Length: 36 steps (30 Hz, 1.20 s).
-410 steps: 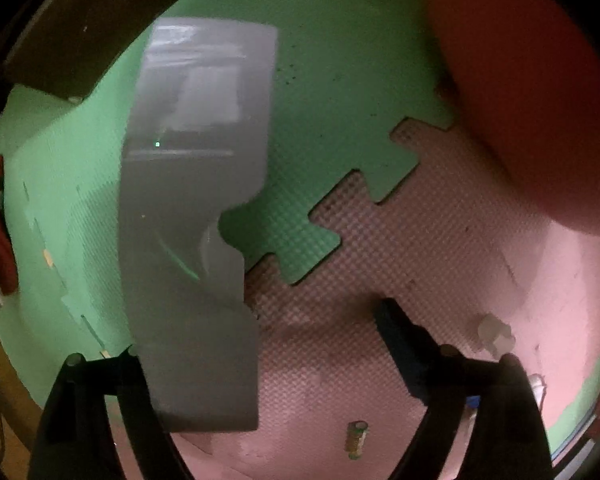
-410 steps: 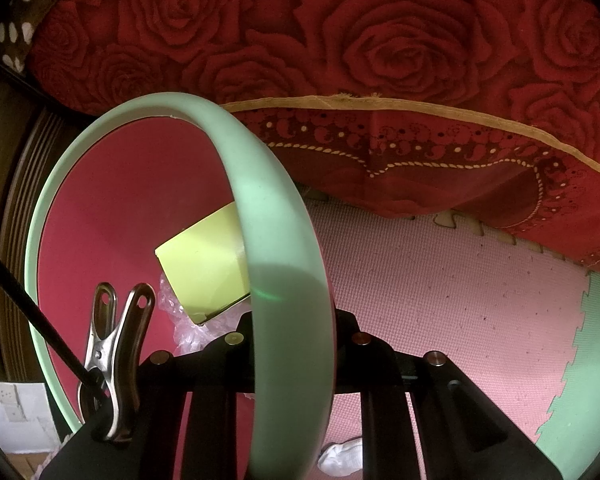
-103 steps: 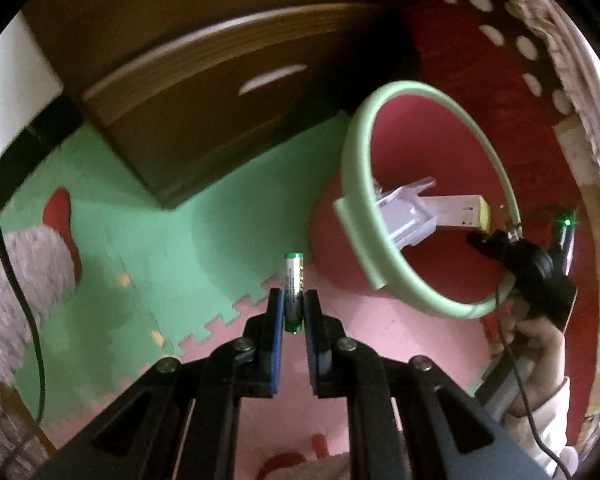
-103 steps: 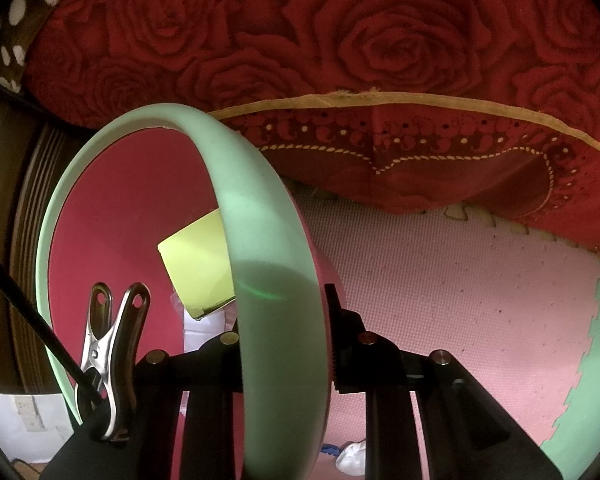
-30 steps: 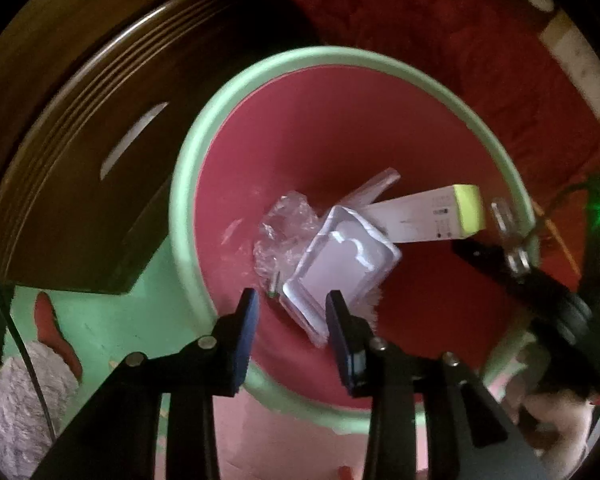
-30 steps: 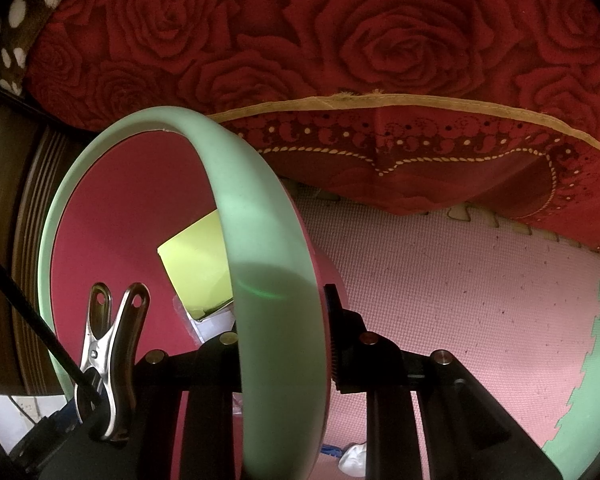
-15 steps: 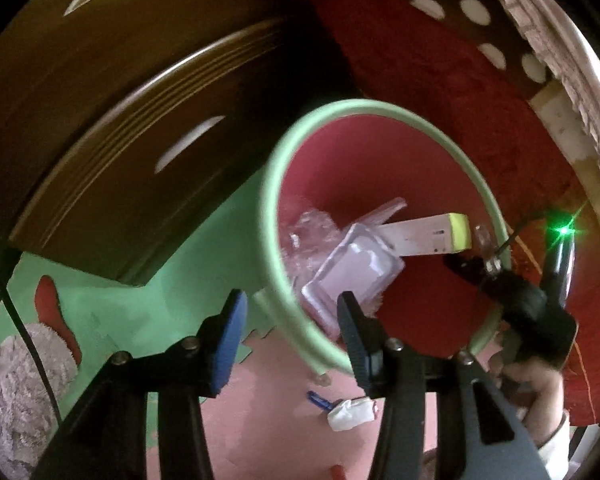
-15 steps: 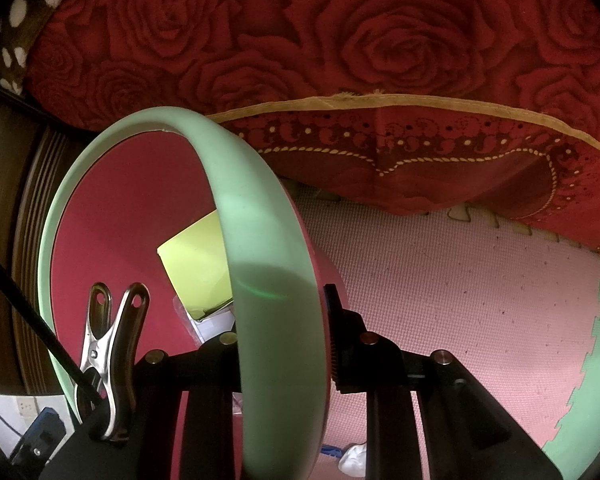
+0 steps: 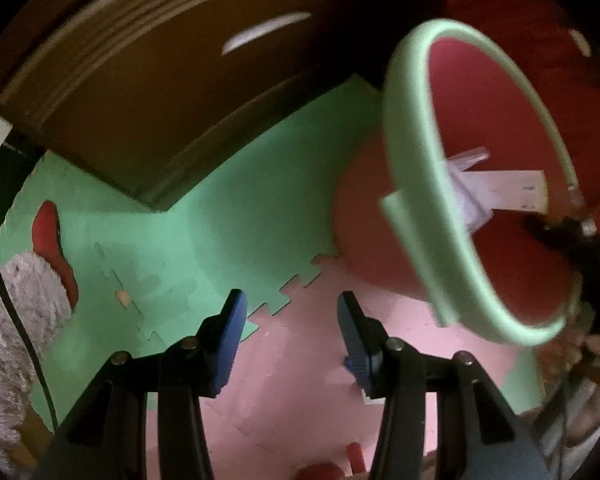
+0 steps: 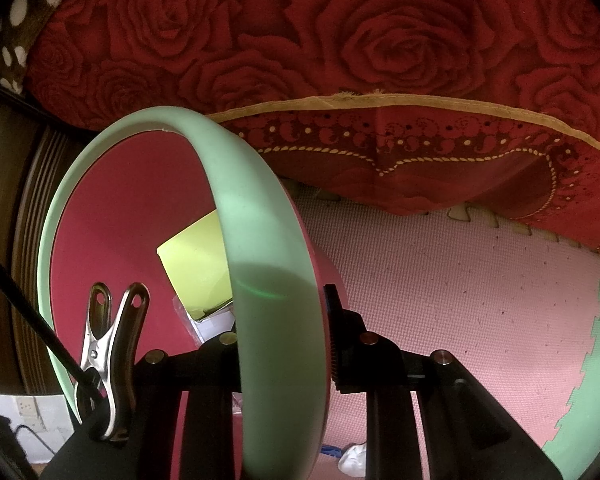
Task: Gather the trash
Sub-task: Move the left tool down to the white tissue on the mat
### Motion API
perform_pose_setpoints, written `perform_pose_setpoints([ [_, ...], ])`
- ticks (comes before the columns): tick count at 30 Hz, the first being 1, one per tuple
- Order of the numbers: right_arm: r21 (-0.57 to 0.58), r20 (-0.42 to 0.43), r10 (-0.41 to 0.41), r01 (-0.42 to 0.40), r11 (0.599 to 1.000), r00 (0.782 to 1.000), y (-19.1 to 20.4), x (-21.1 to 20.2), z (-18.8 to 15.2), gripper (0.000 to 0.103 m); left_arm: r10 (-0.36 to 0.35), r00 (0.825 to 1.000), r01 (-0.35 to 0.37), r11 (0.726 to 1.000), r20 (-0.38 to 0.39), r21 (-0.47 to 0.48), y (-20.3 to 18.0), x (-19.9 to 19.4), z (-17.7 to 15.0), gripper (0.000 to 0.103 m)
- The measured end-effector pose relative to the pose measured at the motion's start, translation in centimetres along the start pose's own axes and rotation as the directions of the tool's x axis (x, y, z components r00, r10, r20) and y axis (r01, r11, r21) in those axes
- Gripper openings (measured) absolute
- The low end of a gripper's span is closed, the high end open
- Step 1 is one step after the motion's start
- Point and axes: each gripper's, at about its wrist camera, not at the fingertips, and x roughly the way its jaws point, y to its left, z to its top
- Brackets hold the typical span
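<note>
Bin bottom hidden in both views; trash inside only partly seen. Right gripper (image 10: 284,336) clamped on the green rim of the red bin (image 10: 256,240), rim running between the jaws, bin mouth tilted up toward the camera. Yellow-ended carton (image 10: 196,276) just left of the jaws, long axis leaning into the bin, lower end cut off.

Left gripper (image 9: 290,320) empty, jaws partly apart after widening, pointing down at the foam mat (image 9: 300,360). Bin up and right of these jaws, blurred. Small white scrap (image 9: 370,396) mostly hidden behind the right finger. Wooden drawer unit (image 9: 160,92) only here; rose bedspread (image 10: 380,60) only in right view.
</note>
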Motion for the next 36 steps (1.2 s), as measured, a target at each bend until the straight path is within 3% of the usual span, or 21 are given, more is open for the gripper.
perform_pose_setpoints([
  [7, 0.003, -0.001, 0.001, -0.001, 1.0, 1.0, 0.0, -0.1, 0.1, 0.024, 0.054, 0.995, -0.054, 0.999, -0.081, 0.003, 1.0, 4.7, -2.4, 0.049],
  [20, -0.005, -0.001, 0.001, -0.001, 1.0, 1.0, -0.4, -0.3, 0.2, 0.024, 0.02, 0.964, -0.006, 0.998, -0.267, 0.056, -2.0, 11.2, -6.5, 0.049],
  [25, -0.007, 0.002, 0.001, -0.001, 1.0, 1.0, -0.4, -0.3, 0.2, 0.024, -0.02, 0.938, 0.041, 0.998, -0.346, 0.051, -4.0, 13.5, -8.3, 0.049],
  [32, -0.014, 0.004, 0.002, -0.002, 1.0, 1.0, -0.2, -0.4, 0.2, 0.024, -0.111, 0.885, 0.129, 0.992, -0.452, 0.008, -6.8, 16.3, -10.3, 0.051],
  [36, -0.014, 0.004, 0.002, -0.002, 1.0, 1.0, -0.2, -0.4, 0.2, 0.024, -0.141, 0.864, 0.144, 0.989, -0.484, -0.031, -7.2, 17.5, -11.1, 0.054],
])
